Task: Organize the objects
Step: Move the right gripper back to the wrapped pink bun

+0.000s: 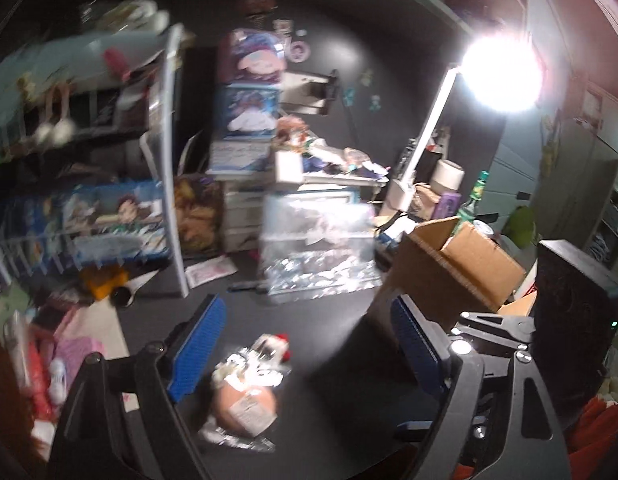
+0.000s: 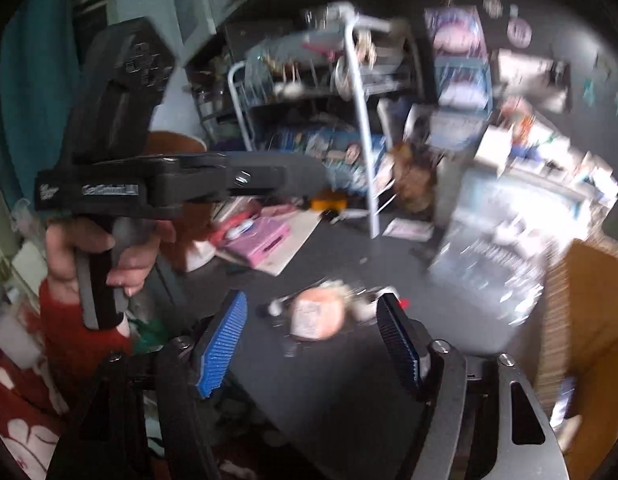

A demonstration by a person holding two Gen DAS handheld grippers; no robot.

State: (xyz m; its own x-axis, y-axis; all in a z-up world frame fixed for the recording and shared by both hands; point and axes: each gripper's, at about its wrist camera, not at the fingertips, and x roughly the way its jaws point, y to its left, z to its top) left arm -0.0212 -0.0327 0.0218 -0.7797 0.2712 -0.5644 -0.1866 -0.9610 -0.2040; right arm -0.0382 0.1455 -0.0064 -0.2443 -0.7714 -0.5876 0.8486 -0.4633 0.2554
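Note:
A small doll in a clear plastic bag (image 1: 247,390), peach-coloured with a label and a red cap, lies on the dark desk (image 1: 333,360). My left gripper (image 1: 305,336) is open and empty above it, blue pads wide apart. In the right wrist view the same bagged doll (image 2: 319,314) lies ahead between my right gripper's (image 2: 311,334) open fingers, apart from both pads. The left gripper's body (image 2: 181,184), held in a hand, shows at the left of that view.
An open cardboard box (image 1: 455,264) stands at the right, also in the right wrist view (image 2: 585,320). A white wire rack (image 1: 109,184) full of boxes stands at the left. A clear plastic packet (image 1: 317,252) and a bright desk lamp (image 1: 497,72) are behind.

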